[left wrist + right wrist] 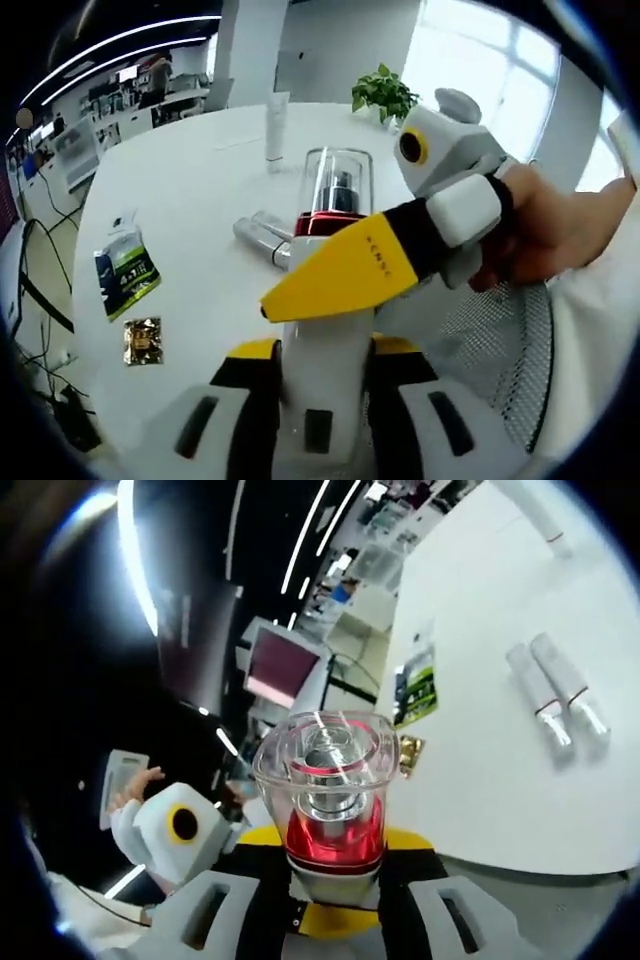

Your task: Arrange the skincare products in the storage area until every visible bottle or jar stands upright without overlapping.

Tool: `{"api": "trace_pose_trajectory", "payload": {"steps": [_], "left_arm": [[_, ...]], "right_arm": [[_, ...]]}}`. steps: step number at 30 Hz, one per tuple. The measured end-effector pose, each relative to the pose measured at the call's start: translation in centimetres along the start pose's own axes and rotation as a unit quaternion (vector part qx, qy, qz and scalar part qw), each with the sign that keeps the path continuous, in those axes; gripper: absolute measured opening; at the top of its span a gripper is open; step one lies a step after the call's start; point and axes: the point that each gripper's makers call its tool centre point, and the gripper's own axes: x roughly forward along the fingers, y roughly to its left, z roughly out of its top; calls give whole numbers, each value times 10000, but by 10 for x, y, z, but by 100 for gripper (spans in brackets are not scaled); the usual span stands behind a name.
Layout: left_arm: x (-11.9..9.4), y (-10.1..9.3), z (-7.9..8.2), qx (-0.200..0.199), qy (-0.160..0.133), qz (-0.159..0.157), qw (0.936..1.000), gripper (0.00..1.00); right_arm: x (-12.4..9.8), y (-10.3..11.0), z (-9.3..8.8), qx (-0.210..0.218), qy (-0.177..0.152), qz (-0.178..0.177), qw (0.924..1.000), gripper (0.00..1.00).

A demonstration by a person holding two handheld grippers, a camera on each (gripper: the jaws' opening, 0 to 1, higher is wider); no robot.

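The pump bottle (330, 300) sits low in the middle of the left gripper view, a white body with a red metallic collar and a clear, squarish cap over a silver pump head. The left tool (325, 400) is clamped on its lower body, black and yellow jaws rising from the bottom edge on either side of it. The right tool (340, 275) reaches in from the right of that frame, held by a person's hand (535, 225), and its yellow jaw lies across the front of the bottle just under the red collar.

In the right gripper view the same bottle (328, 800) stands at lower centre, seen from the cap end: clear cap, silver pump inside, red ring glowing beneath. The right tool (330, 880) grips it with a jaw on each side of the white body. The left tool (175, 830) shows at lower left of this frame.

On the white desk (200, 170) two slim silver tubes (262, 238) lie flat side by side, touching, just left of the bottle in the left gripper view. A white tube (276, 125) stands upright at upper centre. A green sachet (126, 268) and a small gold sachet (142, 340) lie at the left. A potted plant (384, 93) stands at the upper right of the desk
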Motion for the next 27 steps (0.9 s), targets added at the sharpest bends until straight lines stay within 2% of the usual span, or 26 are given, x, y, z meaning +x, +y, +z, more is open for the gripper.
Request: {"api": "trace_pose_trajectory", "payload": {"steps": [4,12,15,18,21,24,27], "left_arm": [[-3,-2,1,192,-38,-110,9997,27],[-7,-2,3,397,5,89,9992,26],[-8,-5,1,433,220,159,9987,26],[-9,-7,2,687,343,334,9965,26],[-9,-6,7,605,275,401,9970,26],[-7,-5,17,222,39,419,9989,27],[-7,-4,37,400,-449,475,9971,27]], "right_arm": [[0,3,0,-43,-1,35,10000,31],[1,6,0,-15,8,126,9999,31],[1,5,-2,57,75,148,9998,31],[-1,4,-3,137,83,168,9997,31],[-3,3,3,266,-37,203,9994,31],[-6,5,13,322,-159,222,9991,30],[-14,12,29,65,-330,280,9990,30]]}}
